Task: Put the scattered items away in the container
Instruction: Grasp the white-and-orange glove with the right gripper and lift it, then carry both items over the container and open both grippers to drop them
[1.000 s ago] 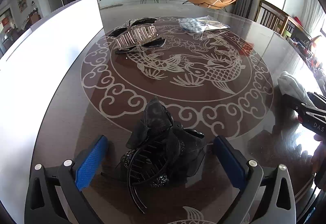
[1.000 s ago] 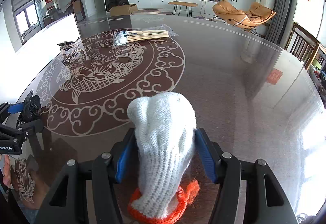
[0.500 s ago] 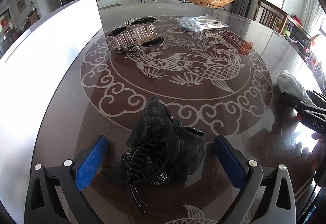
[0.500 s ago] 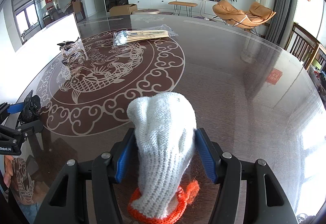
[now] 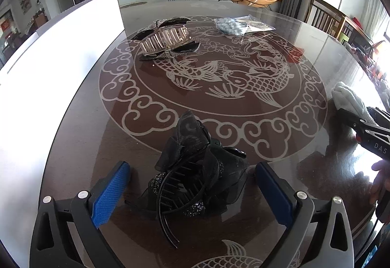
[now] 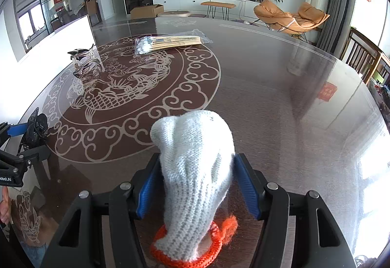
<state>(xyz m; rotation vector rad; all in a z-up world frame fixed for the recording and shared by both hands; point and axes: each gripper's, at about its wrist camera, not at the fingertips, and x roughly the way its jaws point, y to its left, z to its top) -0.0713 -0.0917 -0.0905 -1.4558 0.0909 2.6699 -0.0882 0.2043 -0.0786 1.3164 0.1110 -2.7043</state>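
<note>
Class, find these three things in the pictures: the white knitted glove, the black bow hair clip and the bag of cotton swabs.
white knitted glove (image 6: pixel 195 170), right wrist view, middle of the knitted body.
black bow hair clip (image 5: pixel 195 170), left wrist view, on the gauze bow above the comb teeth.
bag of cotton swabs (image 6: pixel 168 42), right wrist view, on the wooden sticks.

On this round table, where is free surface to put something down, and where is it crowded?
Free: the wide glass right of the white knit glove, and the fish pattern between the cotton swab bag and the black bow hair clip. Crowded: near the rhinestone hair clip.
</note>
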